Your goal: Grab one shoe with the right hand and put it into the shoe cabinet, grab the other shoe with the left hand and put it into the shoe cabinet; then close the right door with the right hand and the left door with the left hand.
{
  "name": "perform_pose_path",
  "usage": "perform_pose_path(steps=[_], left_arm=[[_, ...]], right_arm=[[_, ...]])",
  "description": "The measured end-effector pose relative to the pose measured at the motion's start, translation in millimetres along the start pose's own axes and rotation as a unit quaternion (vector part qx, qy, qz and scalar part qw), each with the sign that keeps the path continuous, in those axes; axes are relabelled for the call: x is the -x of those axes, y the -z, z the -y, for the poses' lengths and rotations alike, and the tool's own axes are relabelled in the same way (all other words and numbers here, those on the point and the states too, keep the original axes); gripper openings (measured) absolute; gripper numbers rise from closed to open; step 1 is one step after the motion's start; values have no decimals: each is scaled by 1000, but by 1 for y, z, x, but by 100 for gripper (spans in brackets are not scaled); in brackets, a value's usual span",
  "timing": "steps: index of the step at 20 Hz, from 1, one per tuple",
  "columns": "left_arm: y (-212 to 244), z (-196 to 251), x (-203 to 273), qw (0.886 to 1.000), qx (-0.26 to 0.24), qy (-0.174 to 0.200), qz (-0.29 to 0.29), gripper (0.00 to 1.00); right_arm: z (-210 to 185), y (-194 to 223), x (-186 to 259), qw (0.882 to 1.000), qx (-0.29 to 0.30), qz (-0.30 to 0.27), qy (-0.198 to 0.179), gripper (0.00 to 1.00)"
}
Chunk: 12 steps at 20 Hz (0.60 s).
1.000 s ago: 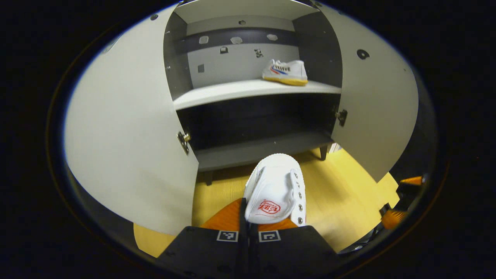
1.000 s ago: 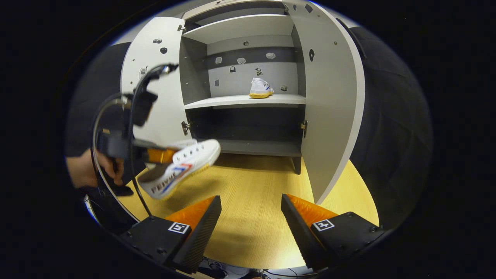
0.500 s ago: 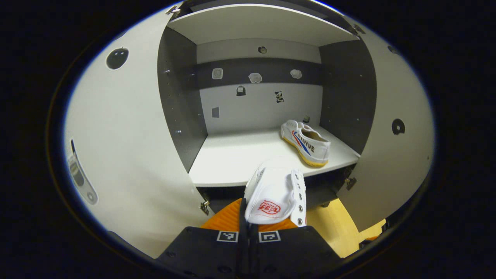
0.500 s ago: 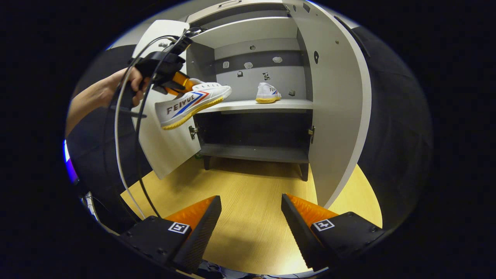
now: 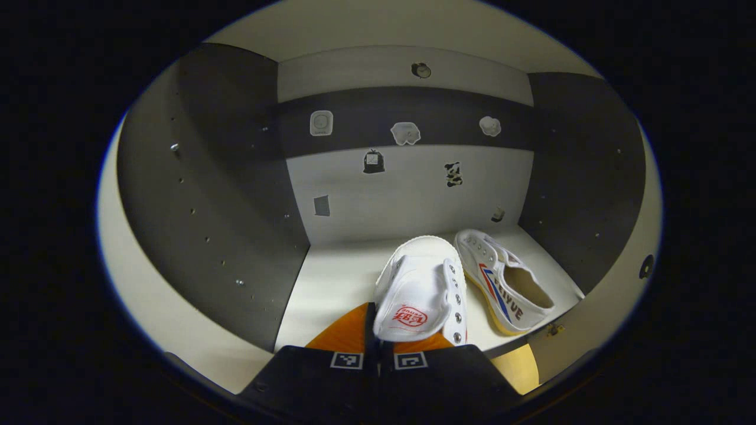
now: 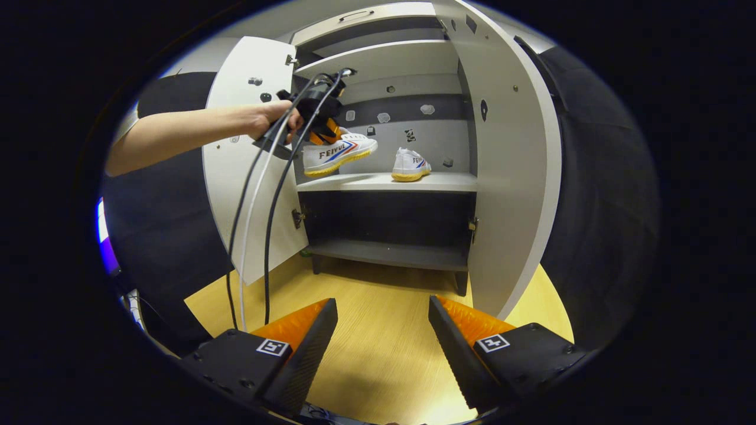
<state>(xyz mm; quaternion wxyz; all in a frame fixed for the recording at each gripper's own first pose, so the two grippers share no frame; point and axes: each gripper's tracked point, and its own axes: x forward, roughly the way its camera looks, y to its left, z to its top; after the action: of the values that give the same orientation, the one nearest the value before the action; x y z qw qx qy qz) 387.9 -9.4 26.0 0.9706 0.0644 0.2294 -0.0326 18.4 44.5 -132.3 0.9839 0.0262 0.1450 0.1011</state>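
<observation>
In the left gripper view, the left gripper (image 5: 378,339) has its jaws closed on the heel of a white canvas shoe with a red logo (image 5: 420,289), held just above the pale upper shelf (image 5: 331,283) of the grey two-door shoe cabinet (image 5: 224,195); a matching white canvas shoe with red and blue stripes (image 5: 502,283) already rests on that shelf, just beside it. In the right gripper view, the right gripper (image 6: 383,330) waits empty with jaws apart, well back from the cabinet, whose left door (image 6: 248,159) and right door (image 6: 508,159) are wide open. Judging by this, one shoe is stowed; setting down the second and closing both doors remain.
</observation>
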Motion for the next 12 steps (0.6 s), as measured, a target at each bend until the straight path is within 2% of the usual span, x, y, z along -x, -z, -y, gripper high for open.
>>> perform_pose_path(steps=[3,7,12], left_arm=[[-10,-2,-47,1000,-22,-13,-16,5],[-20,1,-97,996,-79,-21,-33,5],[-9,4,-117,995,-74,-33,-61,5]], right_arm=[[-1,0,-2,1000,10,3,-1,99],[-2,1,-5,999,34,12,4,99],[5,4,-10,1000,26,5,16,99]])
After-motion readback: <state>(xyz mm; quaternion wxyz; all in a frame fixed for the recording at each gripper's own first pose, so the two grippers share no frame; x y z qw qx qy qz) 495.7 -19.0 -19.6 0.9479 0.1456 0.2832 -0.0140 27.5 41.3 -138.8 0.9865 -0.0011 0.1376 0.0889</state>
